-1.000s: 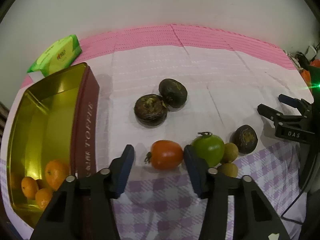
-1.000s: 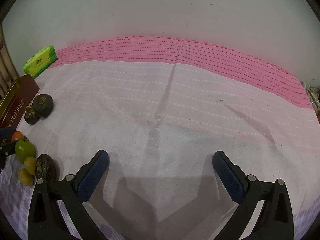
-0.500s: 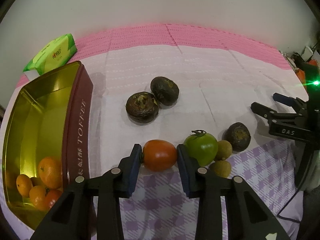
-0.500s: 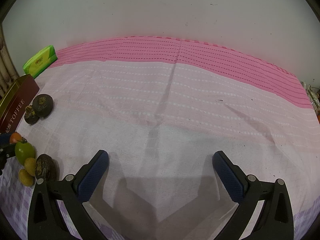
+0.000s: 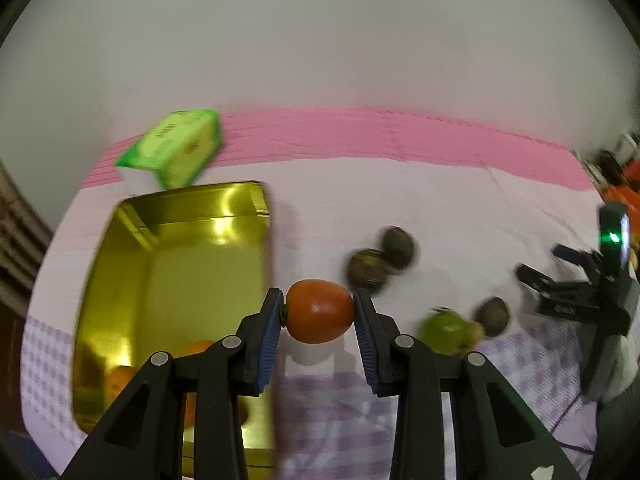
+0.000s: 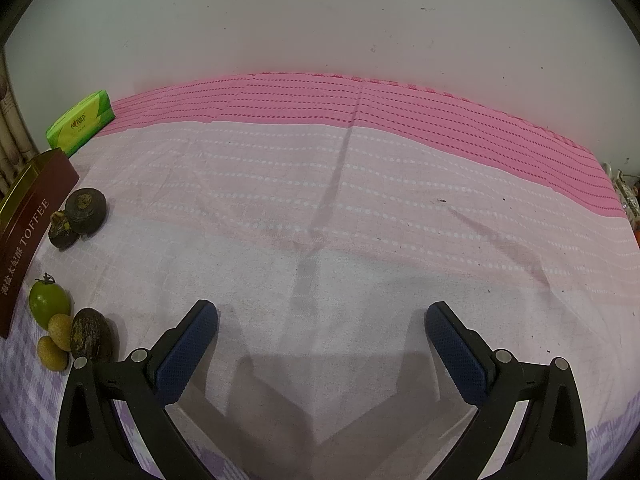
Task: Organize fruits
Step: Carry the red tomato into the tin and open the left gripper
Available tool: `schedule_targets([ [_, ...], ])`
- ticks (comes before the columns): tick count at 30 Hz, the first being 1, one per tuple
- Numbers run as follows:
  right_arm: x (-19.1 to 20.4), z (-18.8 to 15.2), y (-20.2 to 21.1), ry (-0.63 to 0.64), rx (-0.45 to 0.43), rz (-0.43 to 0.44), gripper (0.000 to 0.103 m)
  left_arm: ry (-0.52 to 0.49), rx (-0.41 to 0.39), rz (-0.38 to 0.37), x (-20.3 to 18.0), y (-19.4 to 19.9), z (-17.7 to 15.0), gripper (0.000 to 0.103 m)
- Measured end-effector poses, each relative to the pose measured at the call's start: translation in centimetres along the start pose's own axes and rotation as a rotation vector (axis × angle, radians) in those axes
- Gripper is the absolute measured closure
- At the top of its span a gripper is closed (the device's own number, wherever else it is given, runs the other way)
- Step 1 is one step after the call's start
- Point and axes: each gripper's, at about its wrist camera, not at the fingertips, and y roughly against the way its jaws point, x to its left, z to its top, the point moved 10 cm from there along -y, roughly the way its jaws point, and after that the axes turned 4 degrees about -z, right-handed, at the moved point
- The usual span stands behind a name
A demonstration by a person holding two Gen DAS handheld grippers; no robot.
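- The left gripper (image 5: 320,318) is clamped on the red tomato (image 5: 320,311), lifted, with the gold tin (image 5: 176,280) at its 9 o'clock.
- The smooth, round tomato could slip from the pads or bruise if squeezed harder.
- The right gripper (image 6: 320,344) hangs spread and empty; the green tomato (image 6: 49,300) waits at its 9 o'clock.

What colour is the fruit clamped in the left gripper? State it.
Orange-red. The tomato shows best in the left wrist view, pinched in the left gripper.

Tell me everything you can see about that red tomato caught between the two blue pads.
The red tomato is smooth, glossy, orange-red and oval, lying sideways with its dark stem end against one pad. The left gripper is shut on it, one ribbed blue pad pressing each end. It looks lifted clear of the cloth, its shadow below, beside the open gold tin. Nothing else touches it.
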Motion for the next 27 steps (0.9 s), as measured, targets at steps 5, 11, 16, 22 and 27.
schedule_targets([
  [5, 0.0, 0.0, 0.0, 0.0, 0.0, 0.0, 0.0, 0.082, 0.011, 0.086, 6.0, 0.1, -0.3, 0.071],
  [11, 0.0, 0.0, 0.0, 0.0, -0.001, 0.0, 0.0, 0.173, 0.052, 0.165, 12.2, -1.1, -1.5, 0.071],
  [16, 0.0, 0.0, 0.0, 0.001, -0.001, -0.001, 0.0, 0.24, 0.094, 0.187, 15.0, -2.4, -3.3, 0.071],
  [22, 0.0, 0.0, 0.0, 0.001, -0.001, -0.001, 0.0, 0.265, 0.116, 0.192, 16.2, -3.2, -4.5, 0.071],
  [27, 0.0, 0.0, 0.0, 0.001, -0.002, -0.001, 0.0, 0.269, 0.125, 0.187, 16.3, -3.5, -5.2, 0.071],
])
